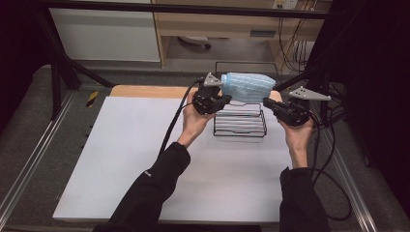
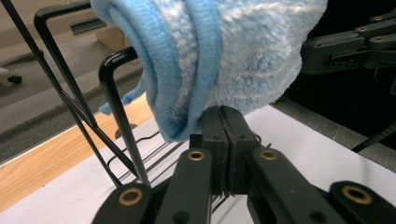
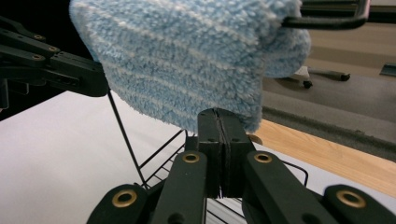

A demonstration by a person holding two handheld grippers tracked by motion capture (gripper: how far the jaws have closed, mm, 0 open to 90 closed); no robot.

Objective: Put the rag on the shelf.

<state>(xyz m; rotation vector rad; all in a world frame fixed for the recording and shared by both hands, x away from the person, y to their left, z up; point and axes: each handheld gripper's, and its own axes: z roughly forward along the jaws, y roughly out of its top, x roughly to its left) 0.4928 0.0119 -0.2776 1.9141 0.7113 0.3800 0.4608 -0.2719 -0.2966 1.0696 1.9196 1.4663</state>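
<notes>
Black sleeves come in from the near edge of our bench (image 1: 125, 159). We hold the left claw (image 1: 223, 99) clamped on one end of the folded blue towel (image 1: 249, 87) and the right claw (image 1: 267, 103) clamped on the other end, jaws pressed tight together with terry cloth pinched at their tips. Between them we keep the towel stretched in the air, above the far part of the black wire rack (image 1: 240, 126) that stands on the white bench surface. Whether towel and rack touch we cannot tell.
</notes>
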